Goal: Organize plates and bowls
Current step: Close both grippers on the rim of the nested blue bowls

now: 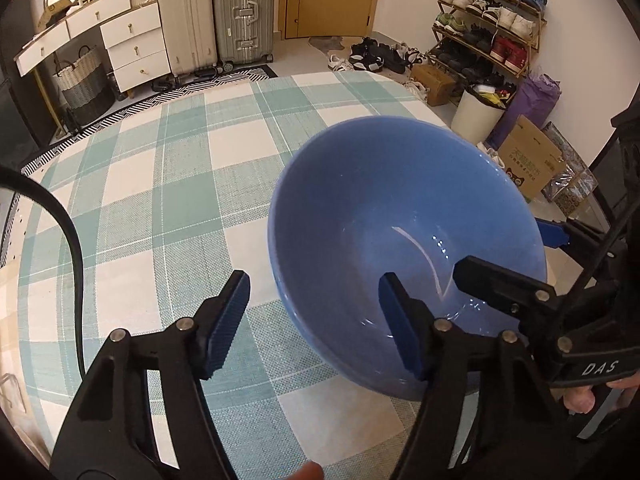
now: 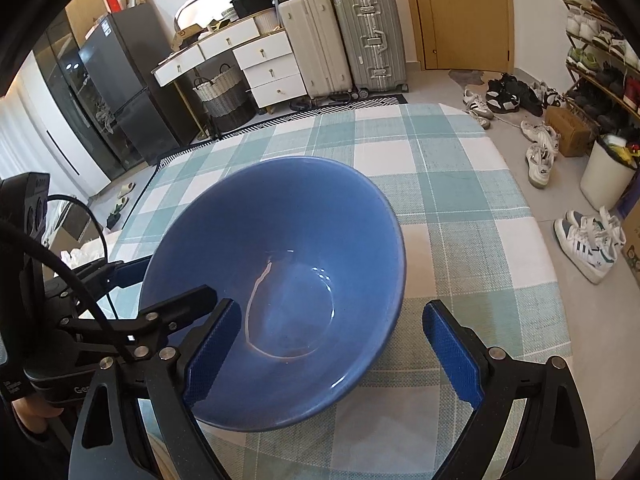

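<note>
Progress stands at an early grasping step, as far as we can judge: one dish is in view, and it has not been lifted or stacked.

Starting at the left, the left tool (image 1: pixel 316 324) points steeply down over the near-left wall of the large glossy blue ceramic bowl (image 1: pixel 380 208). Its jaws stand at a moderate width and straddle the rim, with one blue-padded finger outside the wall over the cloth and the other inside the bowl. We see a clear gap between the outer pad and the wall, so we read this tool as not yet gripping.

In the middle, the bowl sits upright and empty on the bench (image 1: pixel 160 200), which is covered with a teal-and-white checked cloth. It lies toward the near edge, between the two tools. No plates or other bowls appear in either view, so we cannot tell where this one is meant to go or how many dishes remain.

At the right, the right tool (image 2: pixel 332 352) is spread wide across the bowl's right wall, with one finger inside and the other well clear of the outside. It holds nothing.

Remaining work, in our judgement:
- Close both tools on the rim.
- Lift the bowl level.
- Carry it to its place with the other dishes.
</note>
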